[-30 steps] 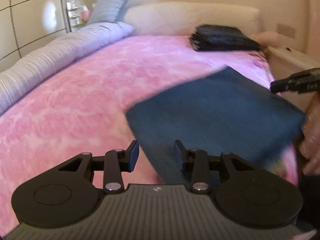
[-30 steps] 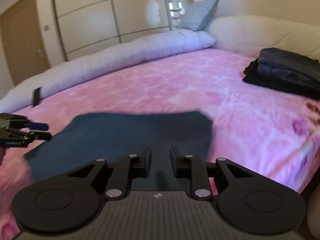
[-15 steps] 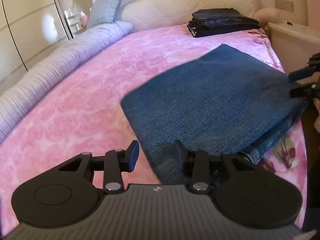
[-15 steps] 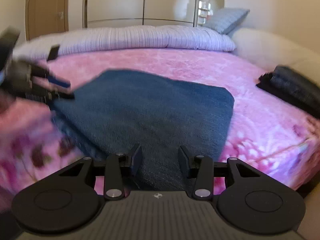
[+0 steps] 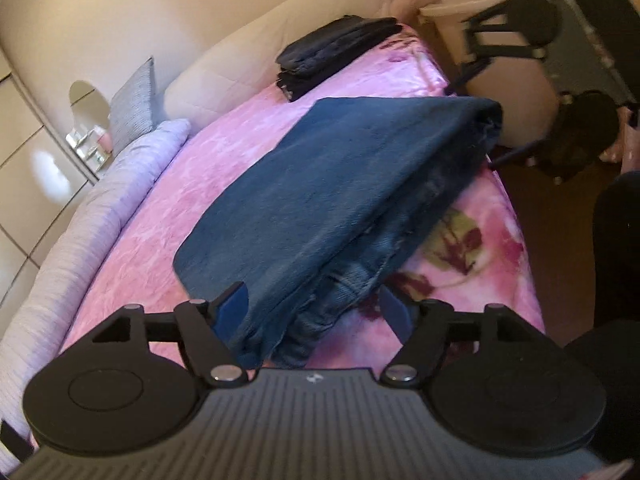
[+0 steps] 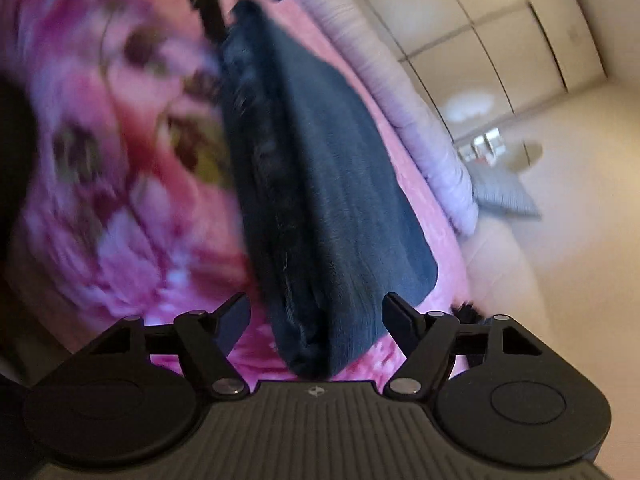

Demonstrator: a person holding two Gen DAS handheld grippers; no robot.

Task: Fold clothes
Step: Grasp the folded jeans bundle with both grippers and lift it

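1. A bed (image 5: 132,216) with a pink floral blanket fills most of both views; a pale padded headboard (image 5: 224,76) runs along its far end.
2. A long lilac striped bolster (image 5: 80,236) lies along the bed's left edge, with a grey pillow (image 5: 134,100) propped at its far end.
3. Folded blue jeans (image 5: 332,200) lie flat on the near right part of the bed, layered edges facing the bed's right side.
4. A stack of folded dark clothes (image 5: 336,54) sits at the far end of the bed, near the headboard, well apart from the jeans.
5. The left hand-held gripper (image 5: 314,308) has its jaws opening, one at each side of the jeans' near end, pads not pressing.
6. The right hand-held gripper (image 6: 316,316) likewise has its jaws opening around the jeans' other end, without pressing; this view is blurred.
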